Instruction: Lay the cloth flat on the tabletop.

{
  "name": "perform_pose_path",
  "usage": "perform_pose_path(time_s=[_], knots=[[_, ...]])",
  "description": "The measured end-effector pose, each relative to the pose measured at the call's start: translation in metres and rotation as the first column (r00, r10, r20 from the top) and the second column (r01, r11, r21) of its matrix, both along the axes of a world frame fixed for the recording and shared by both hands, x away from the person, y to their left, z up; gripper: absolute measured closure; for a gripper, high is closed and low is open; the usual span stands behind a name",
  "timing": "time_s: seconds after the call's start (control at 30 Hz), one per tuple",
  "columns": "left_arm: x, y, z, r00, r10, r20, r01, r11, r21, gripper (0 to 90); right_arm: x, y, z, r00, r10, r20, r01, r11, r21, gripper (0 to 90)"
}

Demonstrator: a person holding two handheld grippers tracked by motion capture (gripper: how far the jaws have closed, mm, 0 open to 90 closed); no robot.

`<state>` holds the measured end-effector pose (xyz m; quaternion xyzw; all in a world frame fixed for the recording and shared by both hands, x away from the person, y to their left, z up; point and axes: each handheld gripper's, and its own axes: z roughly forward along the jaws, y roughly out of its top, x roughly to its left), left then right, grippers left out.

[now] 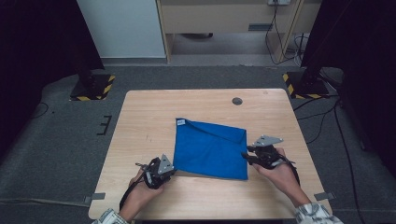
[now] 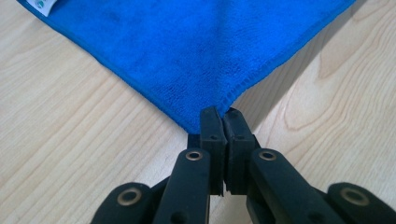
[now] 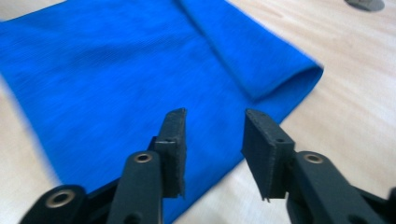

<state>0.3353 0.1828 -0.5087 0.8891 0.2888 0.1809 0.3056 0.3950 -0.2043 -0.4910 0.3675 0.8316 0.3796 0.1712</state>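
Cloth corner hidden between left gripper jaws.

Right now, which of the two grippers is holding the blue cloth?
The left gripper: its fingers are shut on a corner of the blue cloth. The right gripper has its fingers apart above the cloth, gripping nothing.

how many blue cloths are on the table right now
1. The blue cloth lies mid-table, partly folded, its near-left corner pinched in the left claw. Nothing suggests another beneath.
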Motion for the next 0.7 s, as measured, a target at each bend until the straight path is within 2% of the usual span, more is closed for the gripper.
perform_pose_path(time_s=[0.17,0.37,0.57,0.7], knots=[[0.002,0.003,-0.002,0.9999,0.004,-0.01,-0.004,1.0,-0.008,87.6,0.034,0.015,-0.008,0.9998,-0.007,0.018,0.008,0.999,-0.039,67.6],[0.002,0.004,-0.002,0.9999,0.008,-0.014,-0.009,0.9999,-0.009,88.0,0.062,0.025,-0.018,0.9998,-0.018,0.007,0.019,0.996,-0.089,65.5],[0.002,0.003,-0.004,0.9996,0.009,-0.026,-0.009,0.9999,-0.008,87.5,0.078,0.026,-0.029,0.9993,-0.023,-0.031,0.02,0.995,-0.095,61.1],[0.003,0.004,-0.005,0.9994,0.01,-0.035,-0.01,0.9999,-0.011,87.2,0.083,0.026,-0.034,0.9985,-0.029,-0.048,0.024,0.995,-0.096,63.6]])
